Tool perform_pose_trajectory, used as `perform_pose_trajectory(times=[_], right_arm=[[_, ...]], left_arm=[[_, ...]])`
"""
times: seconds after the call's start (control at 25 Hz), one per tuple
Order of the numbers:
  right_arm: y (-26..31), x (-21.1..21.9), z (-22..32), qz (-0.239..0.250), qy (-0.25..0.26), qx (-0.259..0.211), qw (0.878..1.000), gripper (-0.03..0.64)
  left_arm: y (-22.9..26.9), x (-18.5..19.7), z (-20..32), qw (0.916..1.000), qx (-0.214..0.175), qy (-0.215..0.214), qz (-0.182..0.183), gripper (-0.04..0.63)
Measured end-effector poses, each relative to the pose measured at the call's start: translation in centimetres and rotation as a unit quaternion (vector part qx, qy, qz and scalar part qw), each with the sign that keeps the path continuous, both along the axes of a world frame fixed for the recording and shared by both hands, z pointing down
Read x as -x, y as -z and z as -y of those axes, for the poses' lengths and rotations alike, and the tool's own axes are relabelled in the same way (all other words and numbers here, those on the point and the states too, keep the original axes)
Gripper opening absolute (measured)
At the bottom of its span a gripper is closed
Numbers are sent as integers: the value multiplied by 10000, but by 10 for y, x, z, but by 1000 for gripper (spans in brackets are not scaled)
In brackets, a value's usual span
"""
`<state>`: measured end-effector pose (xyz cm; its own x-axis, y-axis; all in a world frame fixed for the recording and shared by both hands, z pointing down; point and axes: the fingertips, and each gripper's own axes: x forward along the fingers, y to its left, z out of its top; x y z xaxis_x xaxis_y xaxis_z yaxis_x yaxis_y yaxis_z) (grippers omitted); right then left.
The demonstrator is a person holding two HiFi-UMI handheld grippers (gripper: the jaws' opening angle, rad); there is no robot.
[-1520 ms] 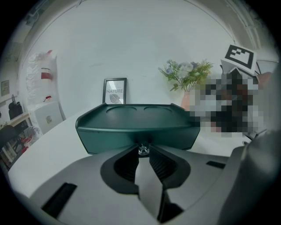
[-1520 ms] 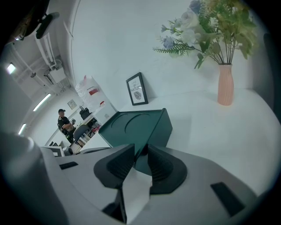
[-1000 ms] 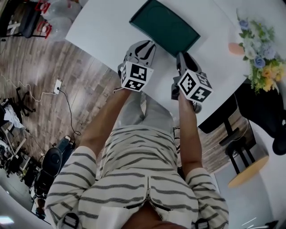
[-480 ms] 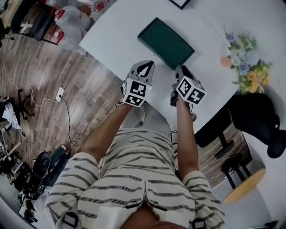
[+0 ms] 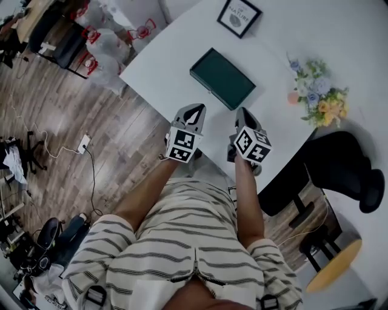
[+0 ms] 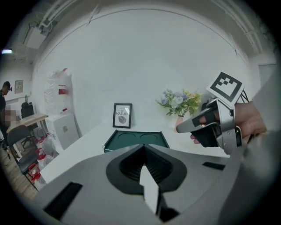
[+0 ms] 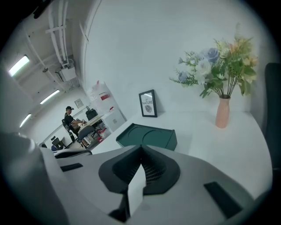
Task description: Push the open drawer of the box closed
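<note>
While L gripper (image 5: 195, 109), R gripper (image 5: 242, 113) hover (just closed, empty), box (image 5: 222, 79) ahead, apart.

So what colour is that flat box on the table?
The box is dark green; the head view shows it best.

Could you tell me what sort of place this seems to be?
Most likely an open office or lab workroom: a white table with a framed print and flowers, a black office chair beside it, and more desks under ceiling strip lights.

Dark green box (image 5: 222, 79) on white table (image 5: 159, 65) — striped shirt (image 5: 182, 242), pink vase (image 7: 222, 112).
</note>
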<state>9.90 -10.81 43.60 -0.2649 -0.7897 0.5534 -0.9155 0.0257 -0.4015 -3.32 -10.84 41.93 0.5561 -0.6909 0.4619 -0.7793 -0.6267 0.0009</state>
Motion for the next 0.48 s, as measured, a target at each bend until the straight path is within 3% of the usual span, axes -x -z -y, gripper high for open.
perform_pose_trajectory(times=[0.48], right_arm=[[87, 20, -32, -240, 318, -1136, 9927, 9]], left_arm=[[84, 0, -21, 9963, -819, -184, -173, 2]])
